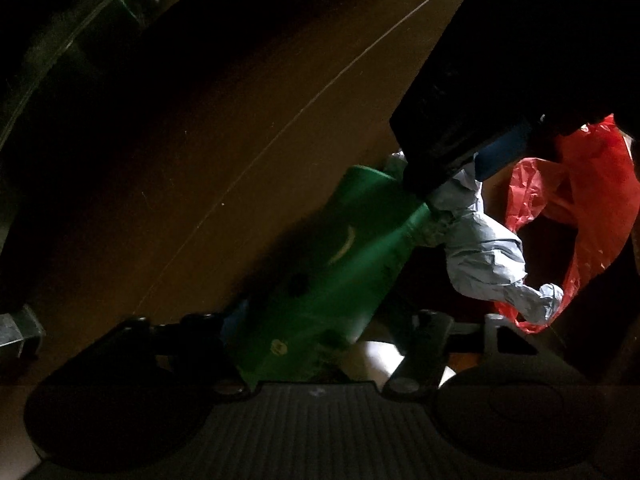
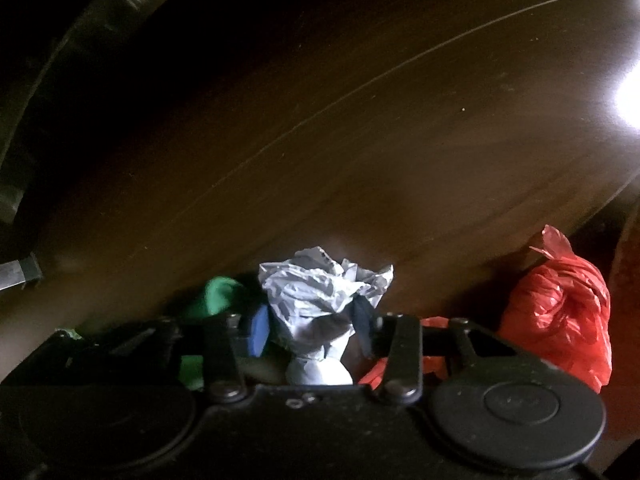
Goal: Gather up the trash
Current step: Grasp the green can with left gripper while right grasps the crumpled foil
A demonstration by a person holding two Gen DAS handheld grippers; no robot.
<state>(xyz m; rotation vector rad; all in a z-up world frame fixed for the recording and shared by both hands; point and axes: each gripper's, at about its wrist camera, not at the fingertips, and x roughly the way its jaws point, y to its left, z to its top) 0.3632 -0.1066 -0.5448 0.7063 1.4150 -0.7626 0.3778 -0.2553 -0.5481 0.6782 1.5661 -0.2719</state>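
While both claws point down at the brown bench [image 2: 360, 128], the scene is dim and partly blurred. Left claw [image 1: 320, 320]: green plastic bottle [image 1: 320, 272] lies between its jaws, tilted, neck toward the upper right; jaws part-spread, and whether the pads actually press on it I cannot tell. Right claw [image 2: 312, 320]: blue pads [image 2: 258, 330] sit on both sides of a crumpled white paper wad [image 2: 320, 292], pinching its lower part; the top of the wad fans out above the pads. In the left wrist view the right claw's black body [image 1: 452, 132] comes in from the upper right, on the same paper [image 1: 484, 256], which touches the bottle's neck. Red plastic bag [image 2: 560, 312] sits on the bench just right of the paper, near the bench edge. Bright glare at far right of the right wrist view.
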